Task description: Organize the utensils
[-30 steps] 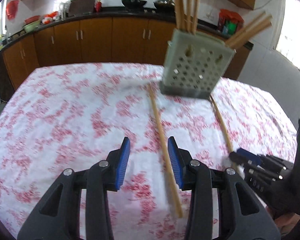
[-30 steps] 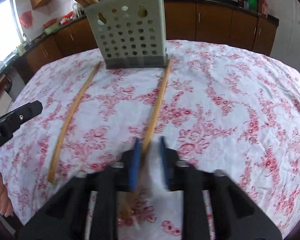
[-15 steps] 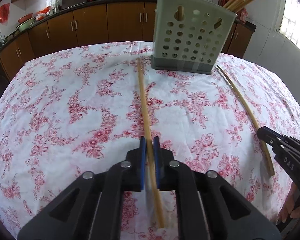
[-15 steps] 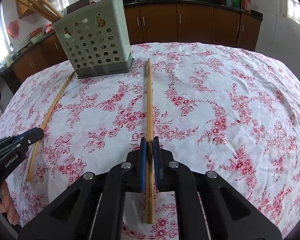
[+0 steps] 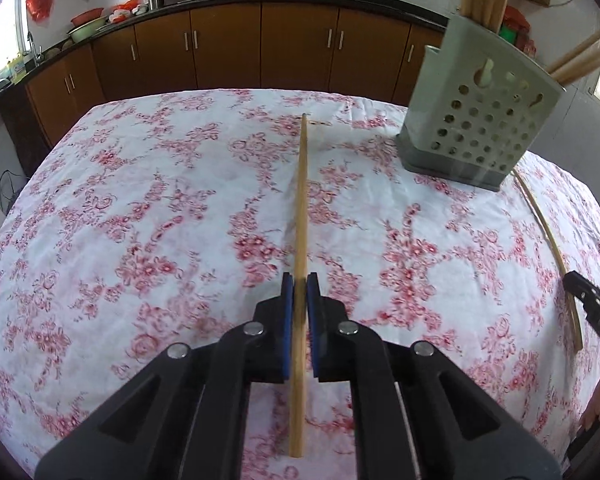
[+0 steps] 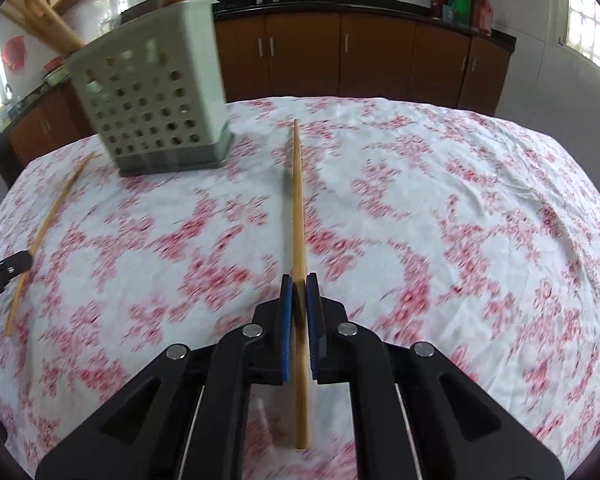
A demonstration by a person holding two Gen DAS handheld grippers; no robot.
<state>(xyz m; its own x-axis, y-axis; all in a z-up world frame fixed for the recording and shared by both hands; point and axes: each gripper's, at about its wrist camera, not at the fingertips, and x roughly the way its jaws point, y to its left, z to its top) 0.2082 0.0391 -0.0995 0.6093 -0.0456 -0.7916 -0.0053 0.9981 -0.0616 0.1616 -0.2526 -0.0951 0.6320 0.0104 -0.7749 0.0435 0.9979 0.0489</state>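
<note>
Left gripper [image 5: 300, 286]: clamped on 1 chopstick [image 5: 301, 200], which points forward above the floral tablecloth [image 5: 140, 220].
Right gripper [image 6: 299, 286]: clenched around the other chopstick [image 6: 297, 200] — its rear end juts behind the blue pads [image 6: 286, 312].
Perforated holder [image 6: 152, 108]: blurred; the sticks inside are cut off at the top edge.
Holder contents: cannot be counted.

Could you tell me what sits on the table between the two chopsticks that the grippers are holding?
The perforated utensil holder stands between the left chopstick and the right chopstick, seen in both wrist views.
</note>
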